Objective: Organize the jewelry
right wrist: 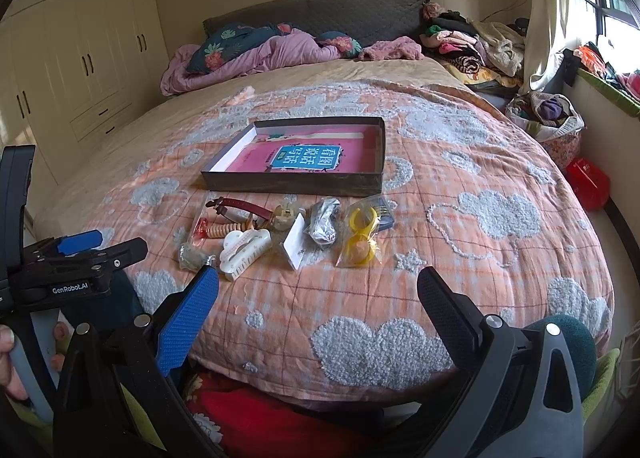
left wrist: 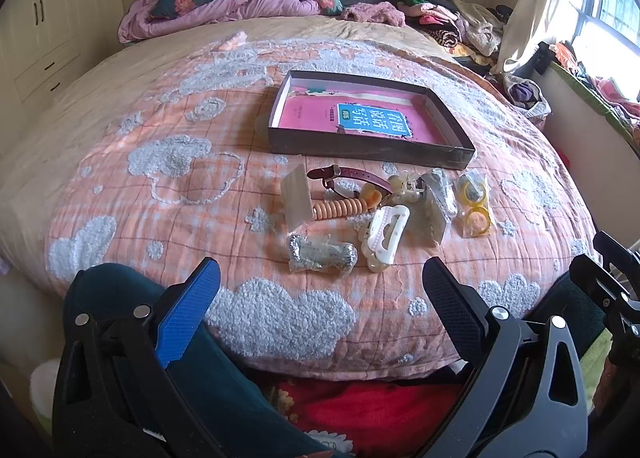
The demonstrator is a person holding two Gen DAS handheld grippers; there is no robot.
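A shallow dark box (left wrist: pixel 400 151) (right wrist: pixel 288 180) with a pink book inside lies on the bed. In front of it sits a heap of small items: a maroon-strapped watch (left wrist: pixel 352 175) (right wrist: pixel 244 205), a white hair claw (left wrist: pixel 386 232) (right wrist: pixel 245 248), a bagged pair of yellow rings (left wrist: pixel 474 204) (right wrist: pixel 361 236), a coiled orange hair tie (left wrist: pixel 340 208) and several clear bags of jewelry. My left gripper (left wrist: pixel 320 282) is open, low at the bed's near edge, short of the heap. My right gripper (right wrist: pixel 318 288) is open too, just right of the heap's near side.
The orange quilt (right wrist: pixel 460 242) with fluffy cloud patches covers the bed. Pillows and a purple blanket (left wrist: pixel 248 4) lie at the headboard, clothes piles at the far right by the window. Wardrobes stand on the left. A hand (right wrist: pixel 8 362) holds the left gripper's handle.
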